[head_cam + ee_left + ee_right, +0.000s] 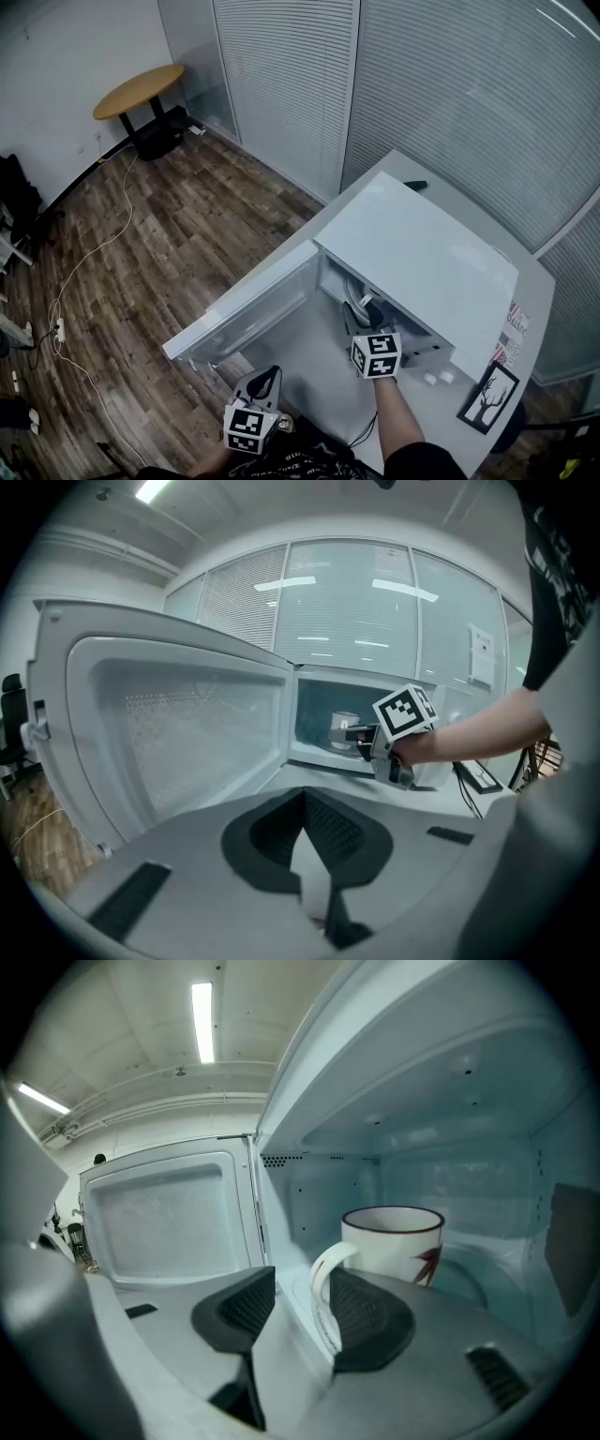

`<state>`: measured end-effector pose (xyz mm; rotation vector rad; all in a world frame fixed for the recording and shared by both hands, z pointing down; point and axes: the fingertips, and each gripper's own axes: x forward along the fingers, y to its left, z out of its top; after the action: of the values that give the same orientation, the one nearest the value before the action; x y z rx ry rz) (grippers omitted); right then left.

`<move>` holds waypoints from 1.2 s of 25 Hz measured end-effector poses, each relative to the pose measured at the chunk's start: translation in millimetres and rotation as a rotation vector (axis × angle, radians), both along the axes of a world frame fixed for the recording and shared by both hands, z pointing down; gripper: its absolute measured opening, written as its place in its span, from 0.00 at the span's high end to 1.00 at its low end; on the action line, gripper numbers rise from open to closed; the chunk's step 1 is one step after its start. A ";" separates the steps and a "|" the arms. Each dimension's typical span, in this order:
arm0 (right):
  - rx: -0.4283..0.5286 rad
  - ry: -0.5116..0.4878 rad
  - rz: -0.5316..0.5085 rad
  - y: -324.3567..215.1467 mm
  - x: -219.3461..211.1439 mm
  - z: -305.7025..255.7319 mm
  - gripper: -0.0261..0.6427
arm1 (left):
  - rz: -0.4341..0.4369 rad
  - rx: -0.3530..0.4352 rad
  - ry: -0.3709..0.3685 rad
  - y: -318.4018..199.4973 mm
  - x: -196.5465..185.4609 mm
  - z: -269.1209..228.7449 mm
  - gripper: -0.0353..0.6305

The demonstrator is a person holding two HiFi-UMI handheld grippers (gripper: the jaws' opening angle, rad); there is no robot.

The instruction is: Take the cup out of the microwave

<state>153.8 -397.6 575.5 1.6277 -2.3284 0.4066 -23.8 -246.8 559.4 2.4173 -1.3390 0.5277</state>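
Note:
A white cup (pixel 398 1241) with a dark rim and a red leaf print stands inside the open white microwave (pixel 422 244). My right gripper (pixel 302 1293) reaches into the cavity, open, with the cup's handle (pixel 322 1288) between its jaws. The handle lies against the right pad (pixel 367 1321), while the left pad stays apart from it. The left gripper view shows the same cup (pixel 342 728) just past the right gripper (pixel 358 733). My left gripper (pixel 305 799) hangs back in front of the microwave, shut on nothing. In the head view the cup is mostly hidden by the microwave's top.
The microwave door (pixel 244 314) swings wide to the left over the table's edge. A framed tree picture (pixel 487 398) stands on the white table (pixel 319 384) to the right. A round wooden table (pixel 141 89) and a floor cable (pixel 89 258) lie far left.

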 end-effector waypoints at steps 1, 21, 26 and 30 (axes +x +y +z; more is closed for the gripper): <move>0.007 0.005 0.001 -0.9 -0.8 -0.3 0.70 | 0.002 -0.006 0.004 0.1 0.9 0.9 0.94; 0.059 0.001 0.109 -16.3 8.9 -4.0 0.89 | 0.011 -0.069 0.018 1.4 4.3 13.7 0.94; 0.070 -0.005 0.120 -17.2 10.6 -7.4 0.89 | 0.025 -0.077 0.015 2.9 8.4 15.8 0.94; 0.083 0.004 0.114 -16.0 9.7 -11.3 0.90 | 0.023 -0.096 0.009 4.5 6.7 18.9 0.94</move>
<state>163.5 -413.6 564.1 1.8035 -2.2848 0.3334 -17.1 -242.3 578.3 2.3580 -1.2539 0.5728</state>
